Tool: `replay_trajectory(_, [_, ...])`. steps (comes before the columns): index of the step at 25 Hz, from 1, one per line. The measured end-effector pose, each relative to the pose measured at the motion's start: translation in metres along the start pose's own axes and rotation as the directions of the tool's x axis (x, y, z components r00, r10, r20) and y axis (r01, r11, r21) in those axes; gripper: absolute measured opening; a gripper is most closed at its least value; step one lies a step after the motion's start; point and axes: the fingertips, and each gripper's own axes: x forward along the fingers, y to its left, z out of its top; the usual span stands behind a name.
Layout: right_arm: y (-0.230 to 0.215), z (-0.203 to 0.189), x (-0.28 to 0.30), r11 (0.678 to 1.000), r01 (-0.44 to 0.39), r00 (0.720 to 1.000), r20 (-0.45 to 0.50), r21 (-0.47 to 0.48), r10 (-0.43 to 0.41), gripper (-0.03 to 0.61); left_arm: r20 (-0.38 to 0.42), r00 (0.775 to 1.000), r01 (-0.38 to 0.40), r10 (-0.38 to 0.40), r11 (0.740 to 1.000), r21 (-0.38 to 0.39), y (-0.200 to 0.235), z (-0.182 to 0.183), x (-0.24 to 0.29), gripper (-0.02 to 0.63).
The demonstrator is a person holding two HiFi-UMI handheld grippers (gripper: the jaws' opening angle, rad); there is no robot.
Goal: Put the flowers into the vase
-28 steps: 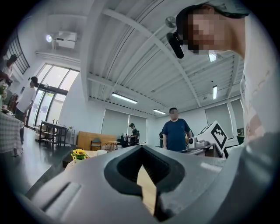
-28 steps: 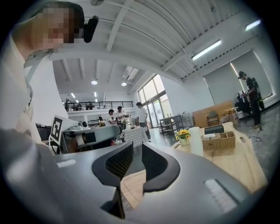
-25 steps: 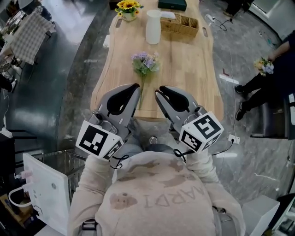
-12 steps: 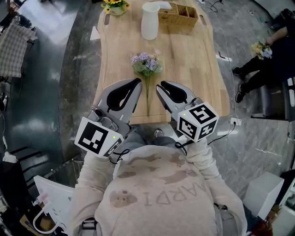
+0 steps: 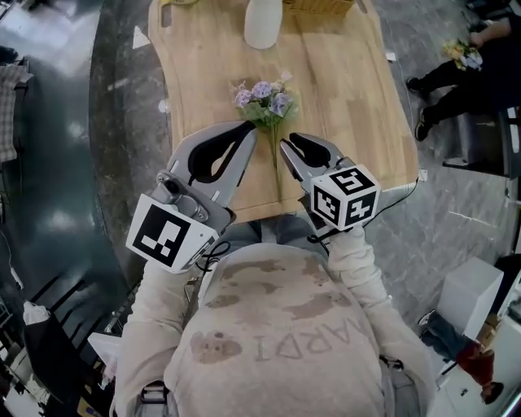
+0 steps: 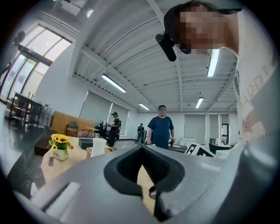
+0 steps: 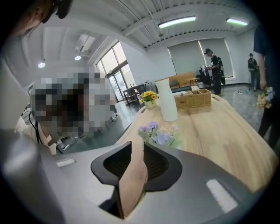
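— On the long wooden table (image 5: 350, 106), what stands where, and why so?

— The table carries everything. At its far end stands the white vase (image 5: 262, 20), upright with the mouth up, so it is ready to receive stems. It is well apart from both tools.

— And the tools?

— The left gripper (image 5: 247, 130) and the right gripper (image 5: 286, 147) are held side by side over the near edge, both pointing toward the vase. I judge this to be an approach posture, with no grasp made yet. The left one has its tips pressed together and nothing between them. The right one shows only a narrow slit with bare wood visible through it, and it carries nothing either.

— Where are the flowers?

— The flowers (image 5: 264, 98), a small purple bunch, lie flat between the grippers and the vase, with the heads toward the vase. The thin stem runs back toward the person and passes between the two grippers, just beside the right tips. In the right gripper view the bunch is a little ahead of the jaws, not inside them.

— So what does the next move need?

— Probably the right jaws must widen first, because the slit seems too tight to take the stem.
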Motion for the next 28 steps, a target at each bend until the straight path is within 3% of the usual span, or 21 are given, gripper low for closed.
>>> replay_trajectory(8, [-0.022,-0.051,0.041,0.992,0.104,0.98,-0.176,0.076,-0.089,0.124,-0.025,0.996,0.083,-0.085,0.994,-0.069,0.031,-0.025,0.015,0.0])
replay_trajectory(14, [-0.032,-0.088,0.066,0.982,0.162,0.942,-0.313,0.102,-0.122,0.149,-0.045,0.991,0.121,-0.127,0.986,-0.118,0.044,-0.044,0.023,0.001])
replay_trajectory(20, [-0.039,-0.101,0.089,0.976,0.211,0.891,-0.421,0.056,-0.169,0.163,-0.049,0.99,0.126,-0.135,0.979,-0.161,0.06,-0.053,0.022,0.0])
replay_trajectory(24, [-0.042,-0.112,0.095,0.972,0.235,0.855,-0.48,0.017,-0.199,0.117,-0.054,0.991,0.114,-0.125,0.98,-0.163,0.068,-0.058,0.018,0.001])
replay_trajectory(28, [-0.044,-0.113,0.095,0.965,0.262,0.843,-0.49,0.014,-0.222,0.059,-0.055,0.99,0.116,-0.126,0.98,-0.16,0.071,-0.059,0.011,0.0])
